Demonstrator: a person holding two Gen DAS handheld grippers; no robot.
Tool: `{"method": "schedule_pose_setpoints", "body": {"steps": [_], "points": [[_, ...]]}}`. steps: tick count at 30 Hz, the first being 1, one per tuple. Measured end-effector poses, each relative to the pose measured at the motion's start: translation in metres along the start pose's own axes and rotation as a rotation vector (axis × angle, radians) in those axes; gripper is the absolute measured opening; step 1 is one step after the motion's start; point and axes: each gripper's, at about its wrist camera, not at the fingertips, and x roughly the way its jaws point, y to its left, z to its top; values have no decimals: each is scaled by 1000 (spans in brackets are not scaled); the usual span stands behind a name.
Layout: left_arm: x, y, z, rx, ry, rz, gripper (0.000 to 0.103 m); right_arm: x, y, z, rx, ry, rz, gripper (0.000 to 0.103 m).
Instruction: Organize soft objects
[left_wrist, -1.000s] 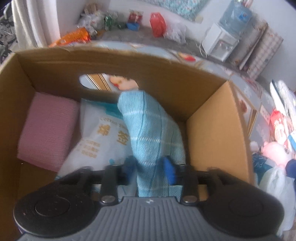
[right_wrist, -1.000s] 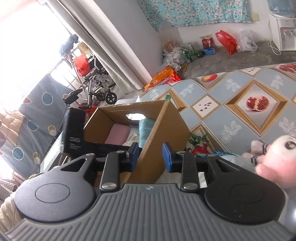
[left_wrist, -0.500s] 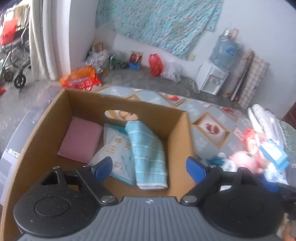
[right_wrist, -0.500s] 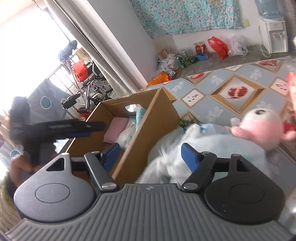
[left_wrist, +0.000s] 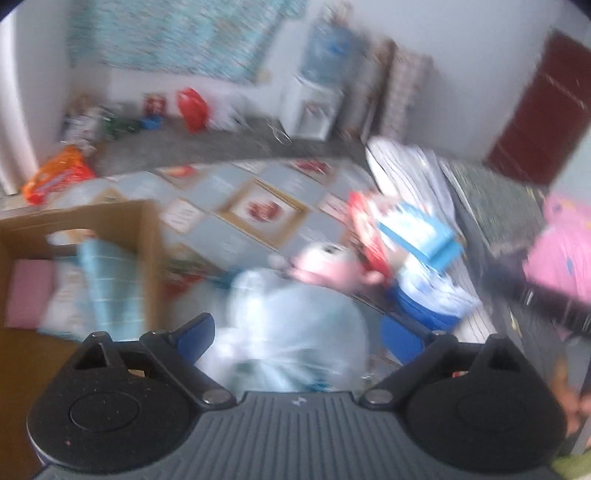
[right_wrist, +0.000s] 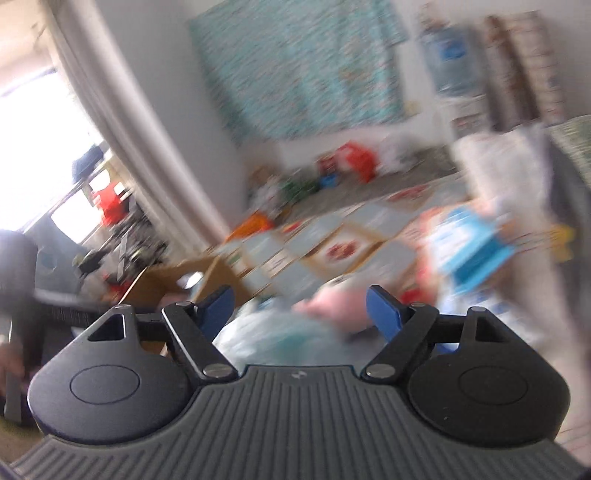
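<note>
The blue towel (left_wrist: 110, 280) lies in the cardboard box (left_wrist: 147, 258) (with a pink cloth), so the step in hand looks like fetching the next soft thing. The left gripper (left_wrist: 299, 336) and right gripper (right_wrist: 299, 310), jaws just opened wide and empty, hang over a pale plastic bag (left_wrist: 295, 332) beside a pink plush toy (left_wrist: 325, 269). Next: lower and close on one.
</note>
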Motion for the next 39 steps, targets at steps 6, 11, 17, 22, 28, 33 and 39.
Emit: {"method": "schedule_pose_setpoints", "body": {"steps": [6, 11, 17, 22, 28, 33, 39], "points": [[66, -56, 22, 12, 91, -68, 93, 5, -65, 26, 46, -20, -110, 79], [116, -82, 48, -75, 142, -138, 80, 37, -113, 33, 97, -4, -150, 69], [174, -92, 73, -223, 224, -186, 71, 88, -161, 36, 162, 42, -174, 52], [205, -89, 86, -338, 270, -211, 73, 107, -190, 37, 228, 59, -154, 44], [228, -93, 105, -359, 282, -228, 85, 118, -203, 33, 258, 92, -92, 36], [252, -99, 117, -373, 312, -233, 88, 118, -203, 30, 254, 91, -69, 31], [264, -113, 119, -318, 328, -251, 87, 118, -198, 29, 229, 100, -54, 30]]}}
